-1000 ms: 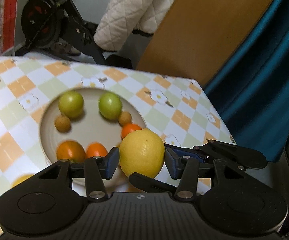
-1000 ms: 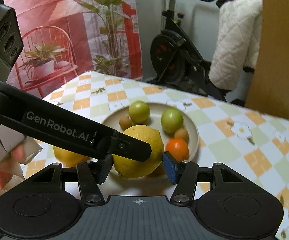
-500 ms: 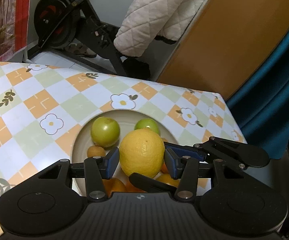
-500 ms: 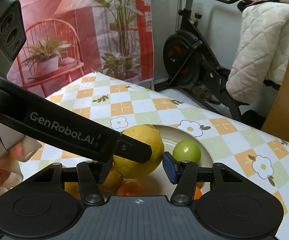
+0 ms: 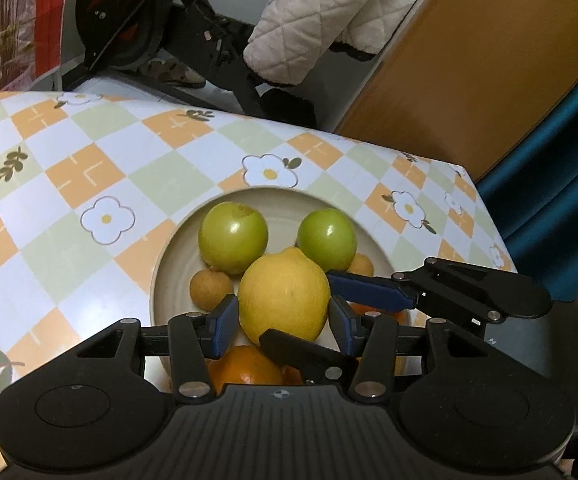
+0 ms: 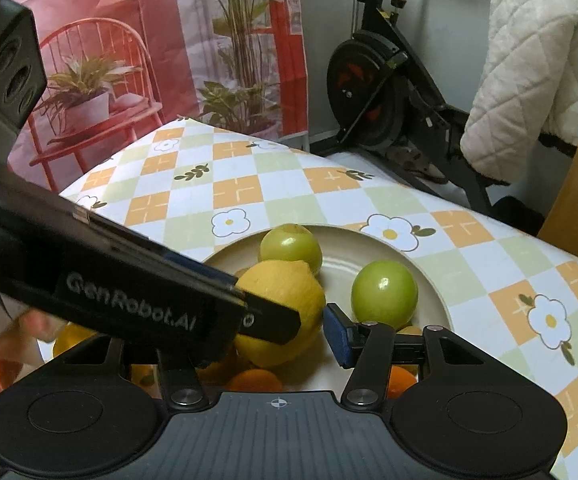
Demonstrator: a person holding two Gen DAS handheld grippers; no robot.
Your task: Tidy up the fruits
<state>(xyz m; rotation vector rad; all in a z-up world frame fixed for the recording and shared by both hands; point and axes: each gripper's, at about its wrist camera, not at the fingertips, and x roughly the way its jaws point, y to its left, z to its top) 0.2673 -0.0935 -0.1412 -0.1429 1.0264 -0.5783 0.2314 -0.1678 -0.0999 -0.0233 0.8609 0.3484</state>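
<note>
— Yellow lemon [image 5: 284, 292] over the plate [image 5: 169, 264], clamped in the left gripper [image 5: 283, 322]; the left view shows both pads touching it.
— The right gripper [image 6: 281, 332] has just been closing around it, but the right view hides one pad: grip unclear.

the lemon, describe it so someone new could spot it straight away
Find the beige plate on the checked tablecloth. Above its fruit, the left gripper holds the lemon: the only large yellow fruit, bigger than the green fruits behind.
</note>
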